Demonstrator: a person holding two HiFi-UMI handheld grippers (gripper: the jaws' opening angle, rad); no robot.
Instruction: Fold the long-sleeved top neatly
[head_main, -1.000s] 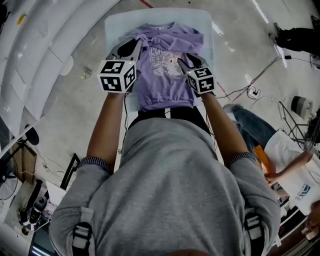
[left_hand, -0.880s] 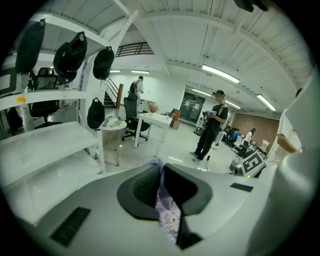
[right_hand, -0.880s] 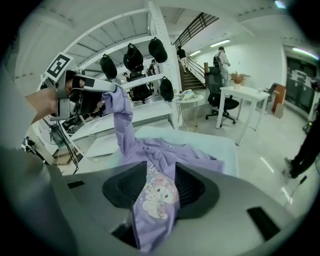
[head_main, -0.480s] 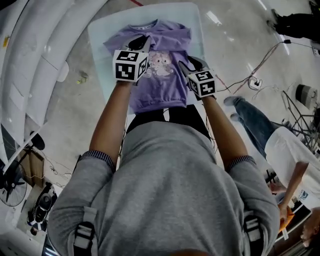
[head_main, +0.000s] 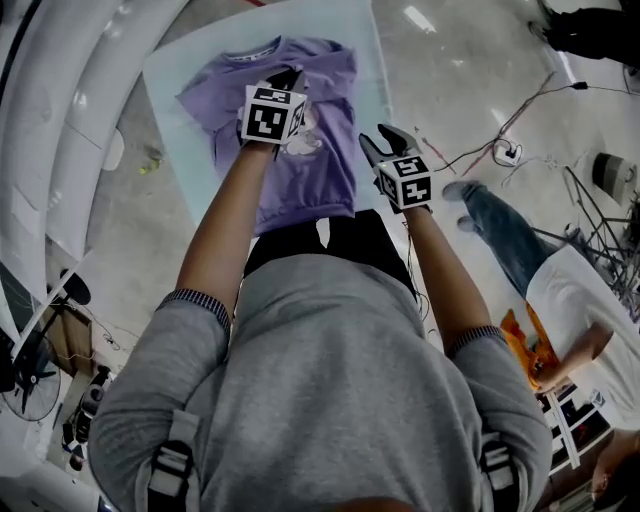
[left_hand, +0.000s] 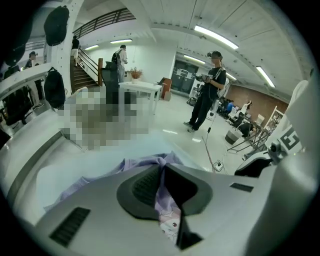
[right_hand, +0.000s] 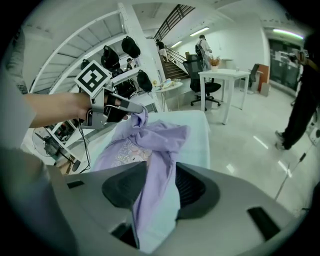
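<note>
- Purple long-sleeved top (head_main: 312, 178) lies on a pale table (head_main: 170, 115), with the neck at the far end and the hem at the near edge.
- The left gripper (head_main: 289, 80) is over the top's chest print, toward the far end. Its jaws are almost together, pinching a thin fold of the purple fabric. The cartoon print shows just below the pads.
- The right gripper (head_main: 385, 142) is at the top's right edge, nearer than the left one. Its jaws are partly apart and clamped on a thick bunch of the top's fabric, which hangs down through the gap.
- In the right gripper view, the fabric runs up off the table from the right jaws to the left gripper's tips, bunched there.
- Cables (head_main: 480, 150) lie on the floor right of the table.
- A seated person (head_main: 565, 290) is at the far right.
</note>
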